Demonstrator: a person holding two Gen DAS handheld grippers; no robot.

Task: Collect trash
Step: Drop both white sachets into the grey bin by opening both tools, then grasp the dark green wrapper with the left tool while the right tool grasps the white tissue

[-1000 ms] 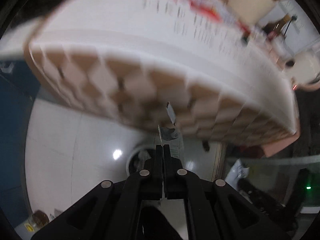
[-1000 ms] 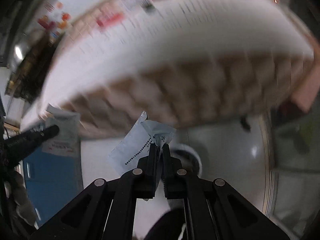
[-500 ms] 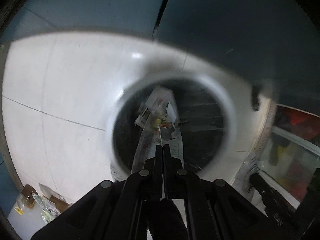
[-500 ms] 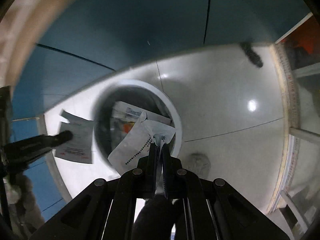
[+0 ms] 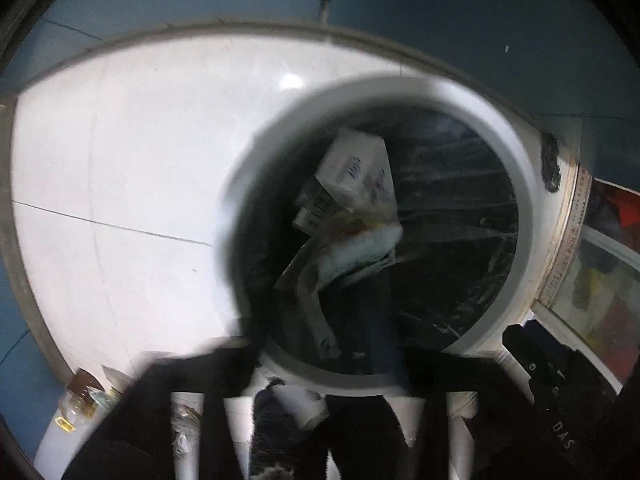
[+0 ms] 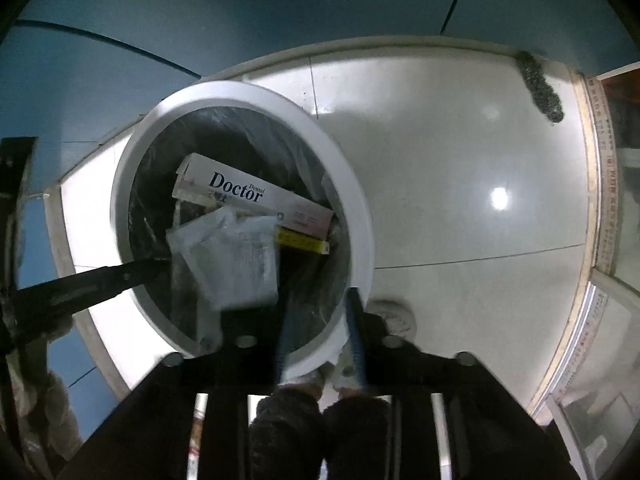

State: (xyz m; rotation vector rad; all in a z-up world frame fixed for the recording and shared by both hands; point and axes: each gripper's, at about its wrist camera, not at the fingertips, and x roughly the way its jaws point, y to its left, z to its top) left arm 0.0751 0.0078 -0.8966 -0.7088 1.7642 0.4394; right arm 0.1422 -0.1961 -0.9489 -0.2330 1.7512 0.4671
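1. pale glossy floor tiles (image 6: 460, 184) below, blue wall panels (image 6: 200, 12) beyond, white-rimmed round bin (image 6: 352, 184) with a dark plastic liner standing on the tiles near the wall.
2. both grippers aimed steeply down over the bin mouth.
3. left gripper (image 5: 320, 320): jaws just been opening, now spread wide and blurred, gripping nothing; seen from the right wrist as a dark finger (image 6: 100, 280) reaching over the bin's left rim.
4. pale crumpled wrapper (image 5: 360, 248) loose just ahead of the left fingertips, inside the rim, above the rest of the rubbish; touching either finger or not, cannot tell through the blur.
5. right gripper (image 6: 320, 320): jaws just been opening, now parted, nothing pressed between the pads.
6. clear plastic packet (image 6: 228, 256) with printed paper inside, blurred, ahead and to the left of the right fingers, free of them, over the bin's near-left part, overlapping the tip of the left gripper's finger.
7. long white box printed "doctor" (image 6: 256, 200) lying slanted across the bin toward its far rim, a yellow-edged box (image 6: 304, 242) tucked under its right end.
8. dark fuzzy slippers (image 6: 320, 420) of the person at the lower edge, close to the bin's near rim.
9. black scrubby lump (image 6: 540, 88) on the floor at the wall, well apart from the bin.
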